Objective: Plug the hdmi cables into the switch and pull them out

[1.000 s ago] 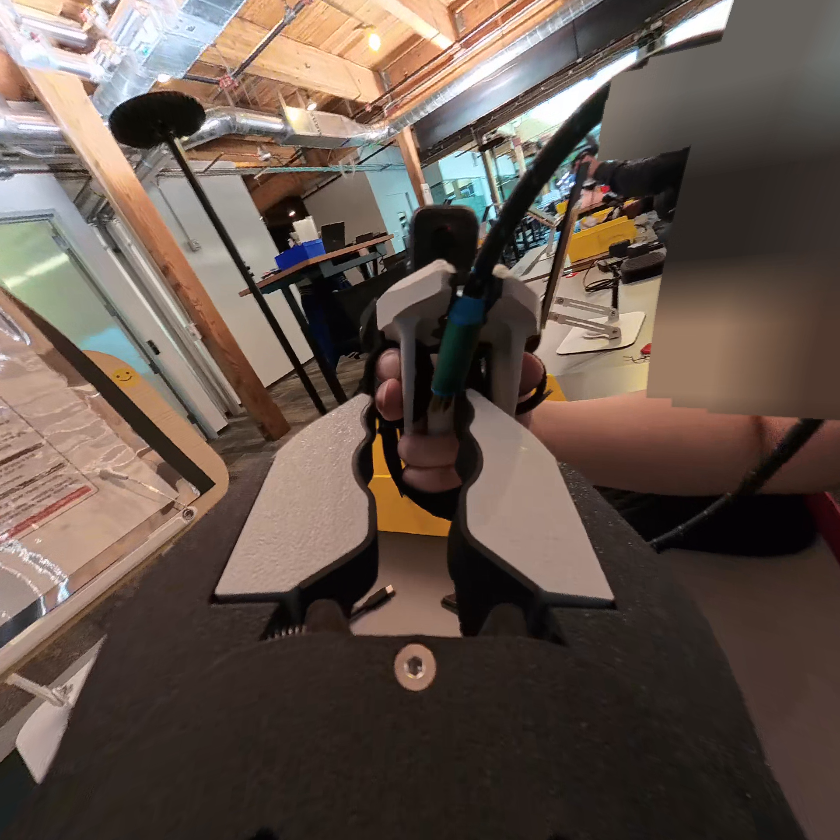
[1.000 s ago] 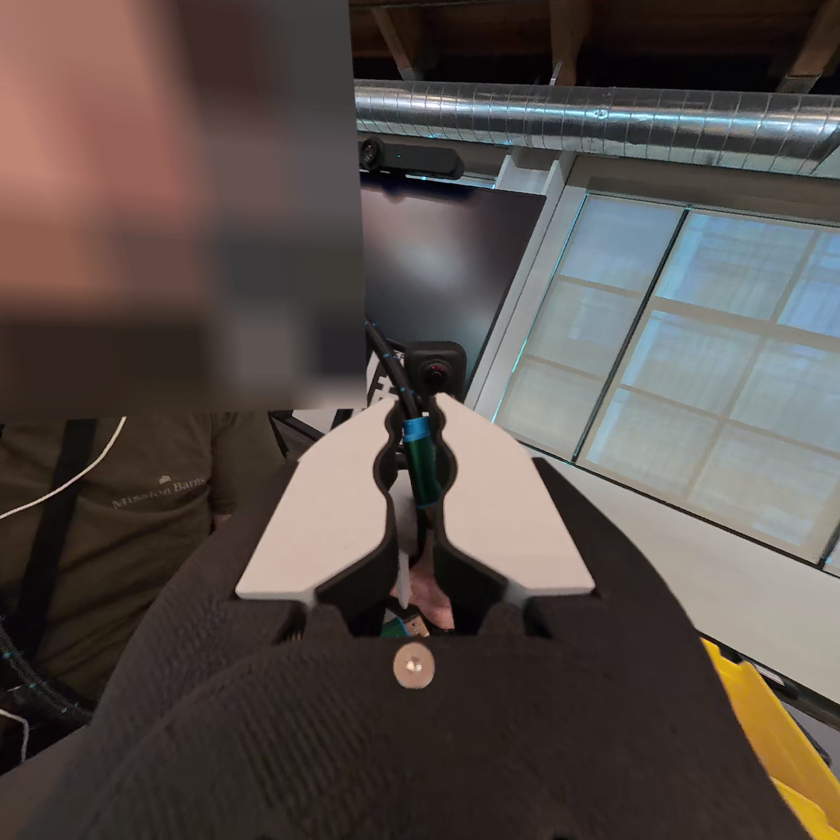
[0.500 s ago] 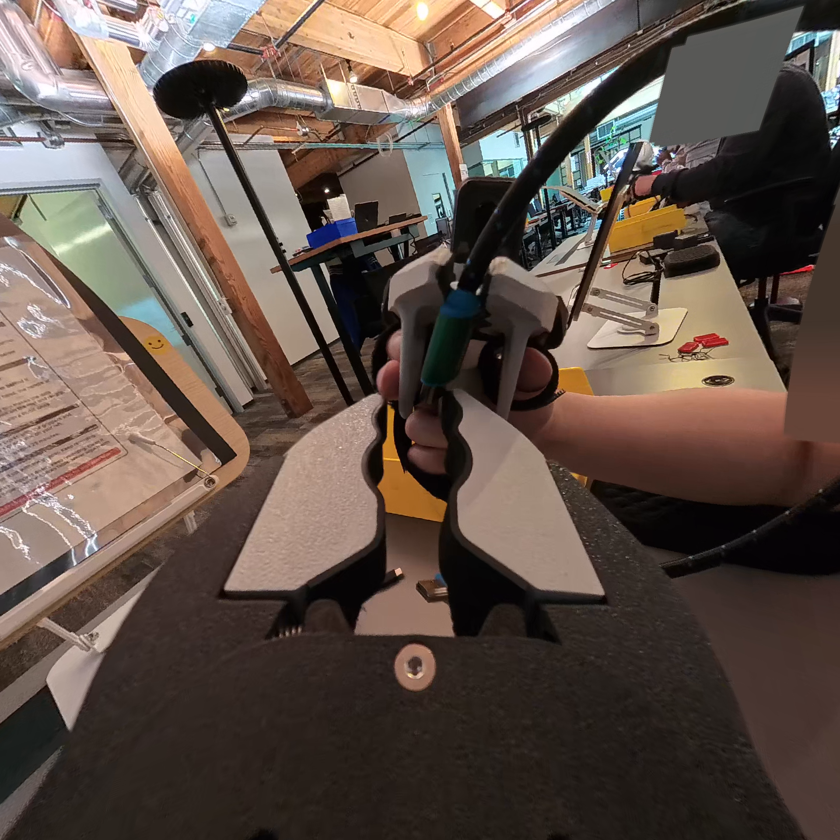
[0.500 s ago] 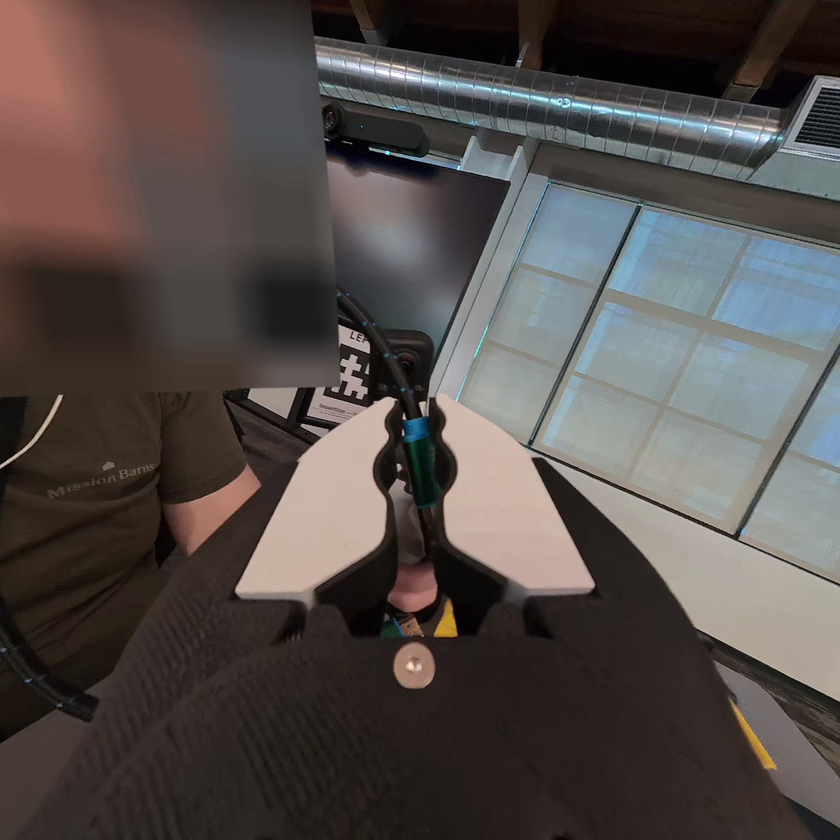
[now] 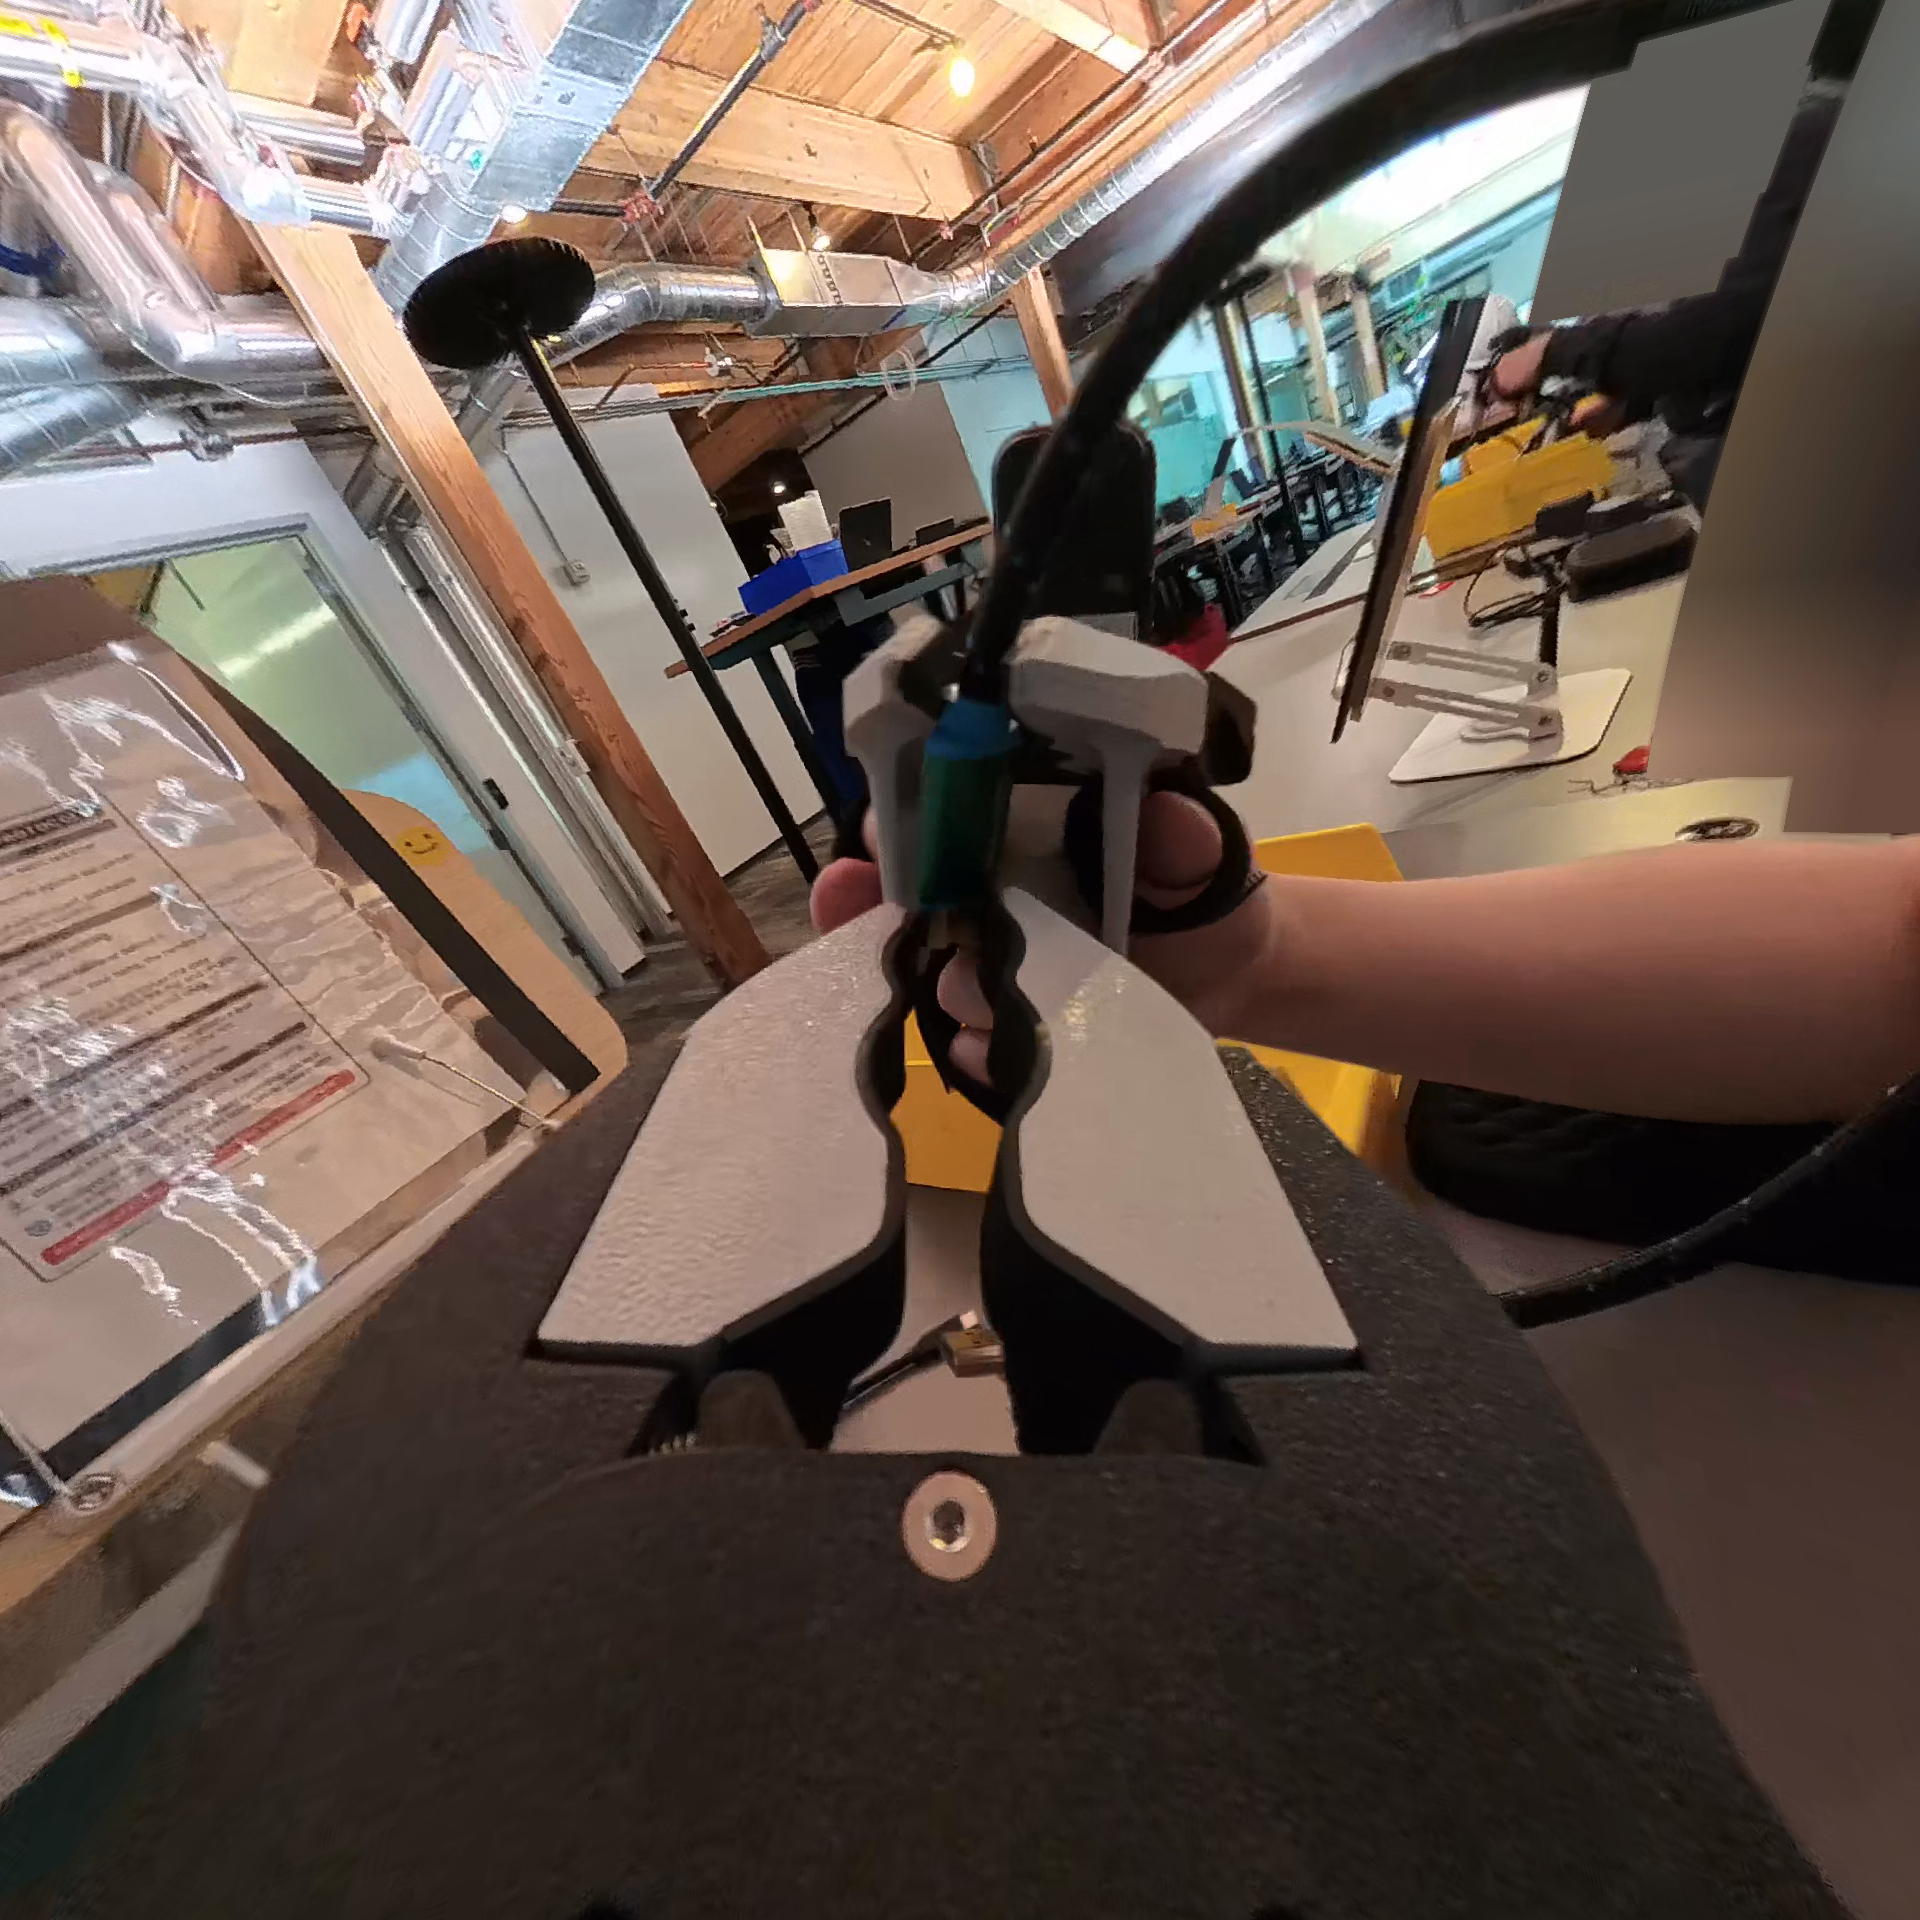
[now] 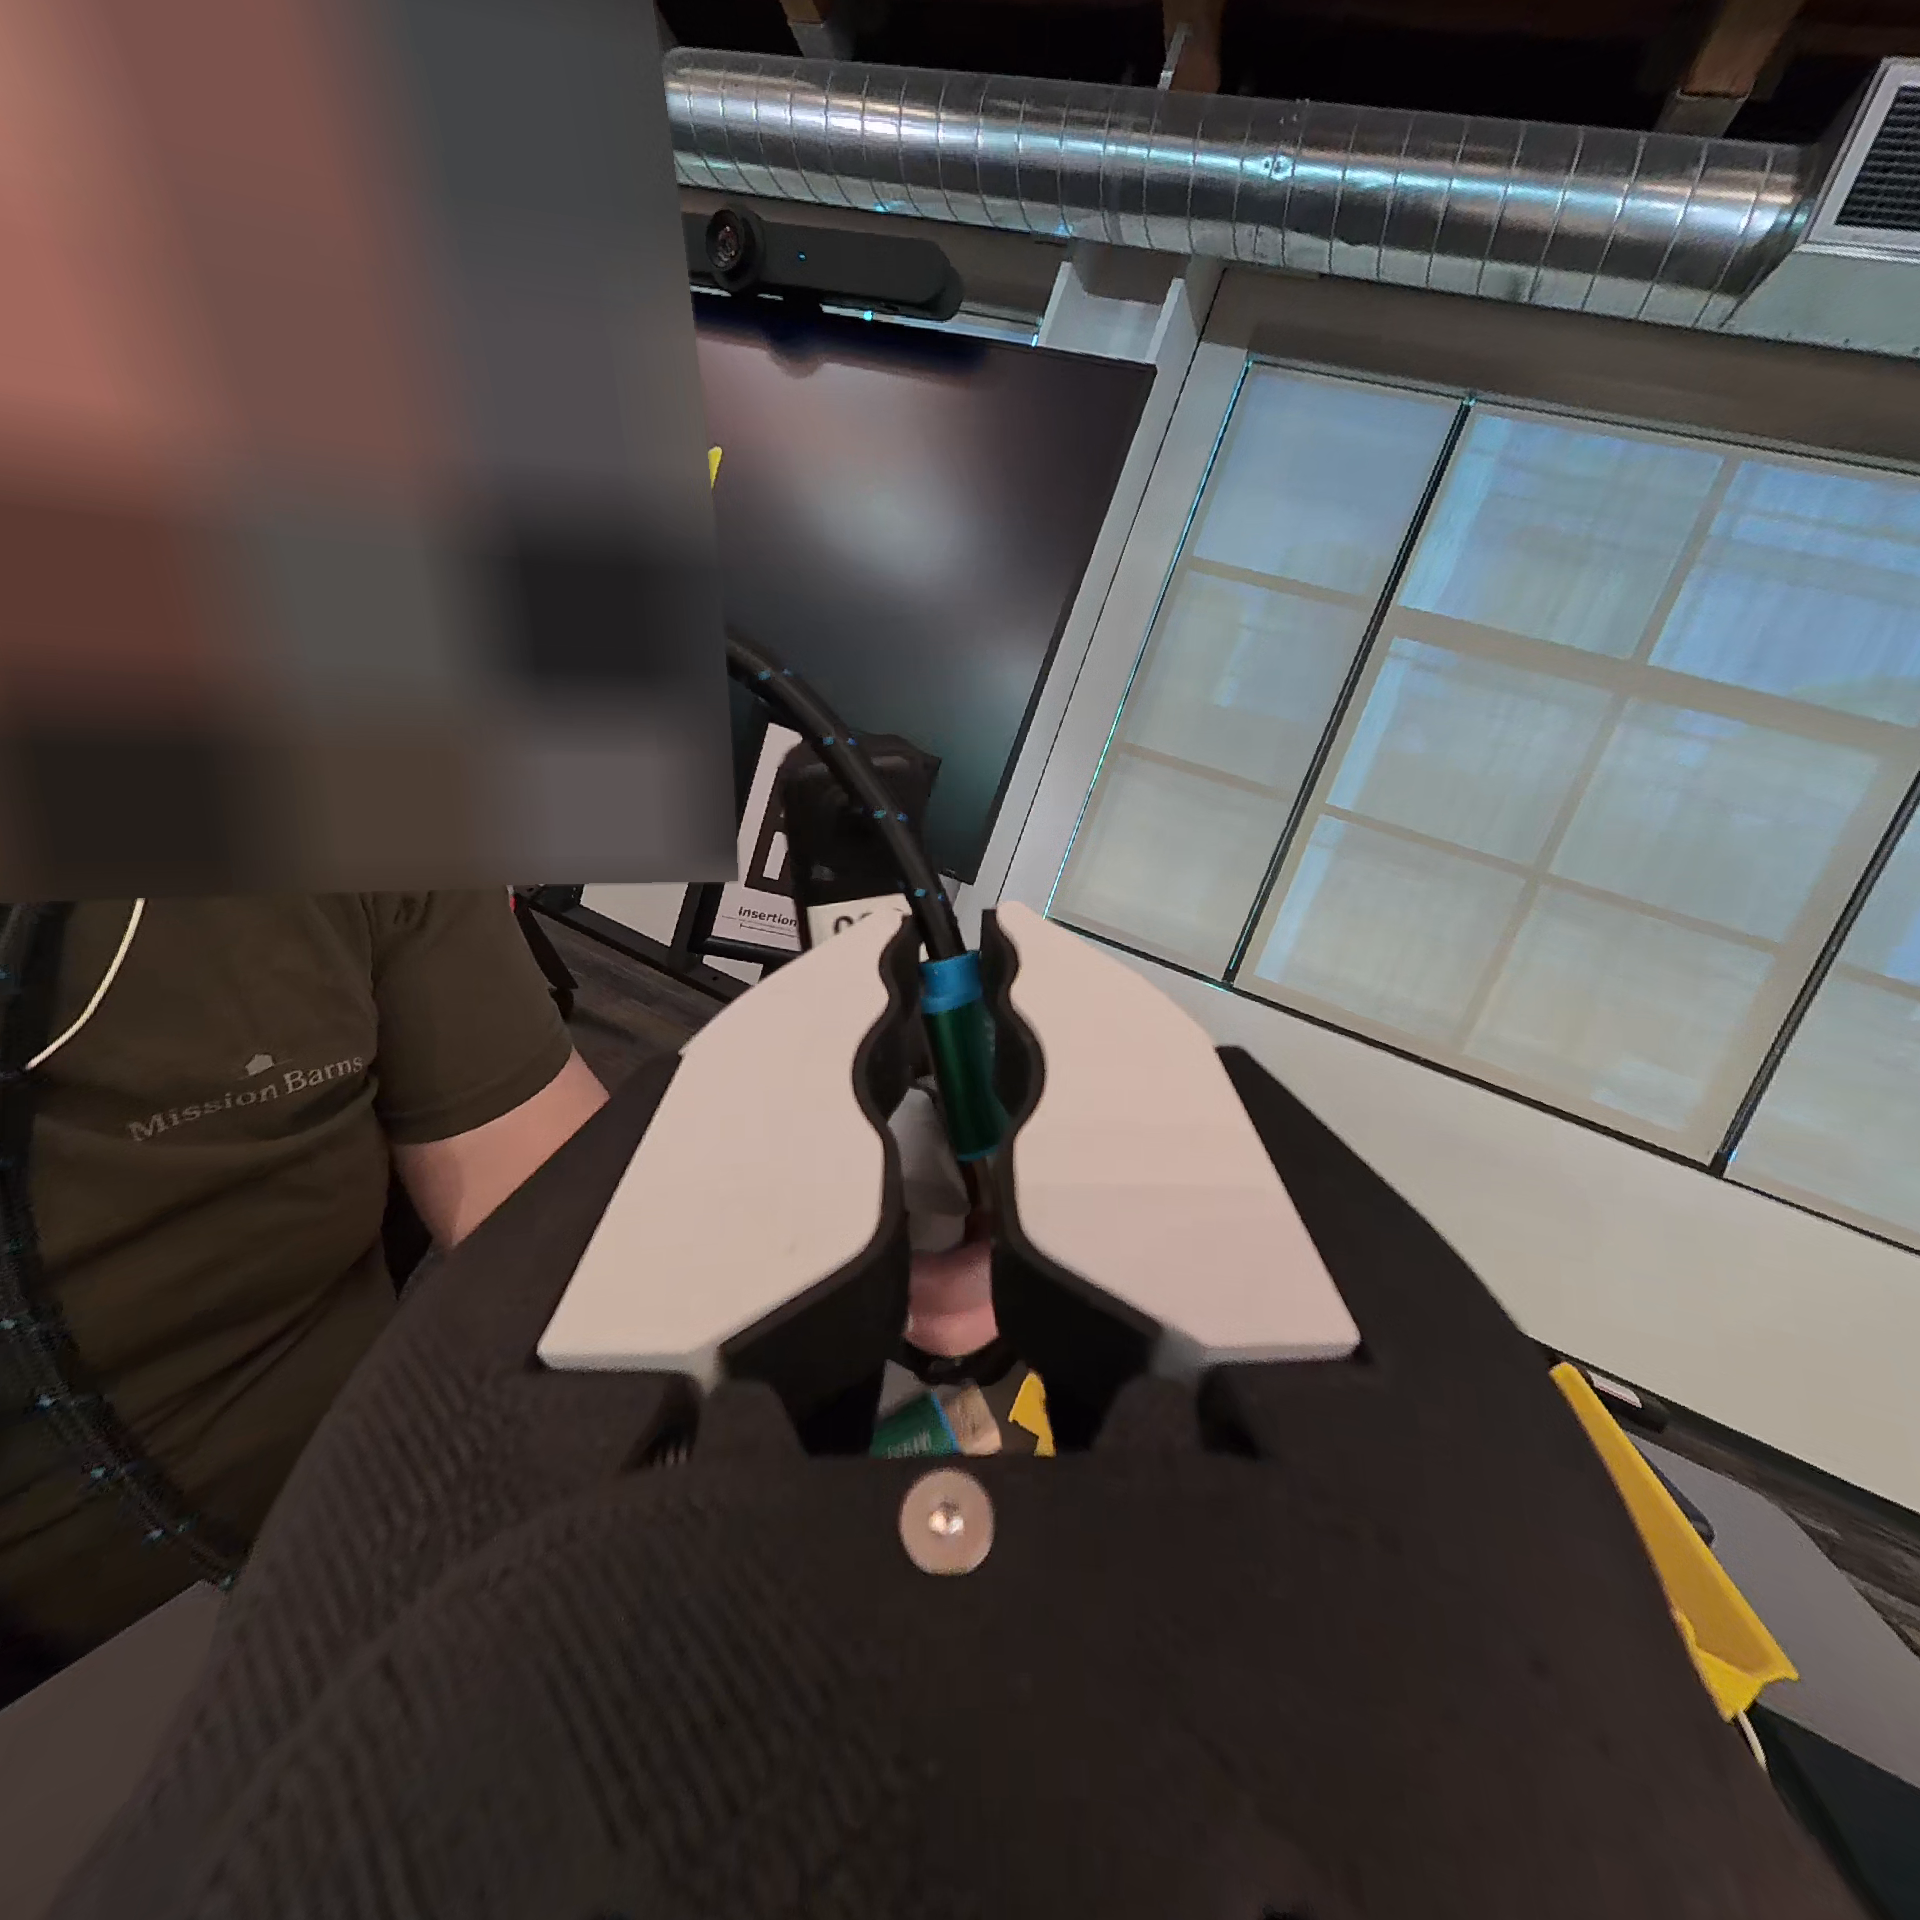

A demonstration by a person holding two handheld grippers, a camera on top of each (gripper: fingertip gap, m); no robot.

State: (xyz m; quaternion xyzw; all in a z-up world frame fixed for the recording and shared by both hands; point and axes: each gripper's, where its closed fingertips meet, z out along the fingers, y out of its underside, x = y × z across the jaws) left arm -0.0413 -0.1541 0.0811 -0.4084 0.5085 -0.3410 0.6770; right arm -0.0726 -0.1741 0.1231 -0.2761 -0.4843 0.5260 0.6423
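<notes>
A green hdmi plug point(image 5: 956, 821) with a blue tape band and a black cable point(image 5: 1101, 405) hangs in the air between my two grippers, which face each other. My right gripper point(image 6: 951, 940) is shut on the plug's green barrel point(image 6: 961, 1081); it also shows in the left wrist view point(image 5: 997, 675), held by a hand. My left gripper point(image 5: 951, 925) is closed around the plug's lower metal end. A second plug point(image 5: 971, 1351) with a gold connector lies on the table below; it also shows in the right wrist view point(image 6: 925, 1439). The switch is not in view.
A yellow bin point(image 5: 1320, 862) stands behind the right gripper and shows at the right point(image 6: 1662, 1558). A board with a laminated sheet point(image 5: 208, 1039) leans at the left. A black pole stand point(image 5: 644, 582) and a tablet stand point(image 5: 1496, 717) are farther off. A person's torso point(image 6: 208, 1143) is close by. Spacing between my two grippers at the tips: around 5 centimetres.
Both grippers stayed closed on the same plug. The right gripper tilted a little and shifted left in the left view. The second plug came into sight under the left fingers.
</notes>
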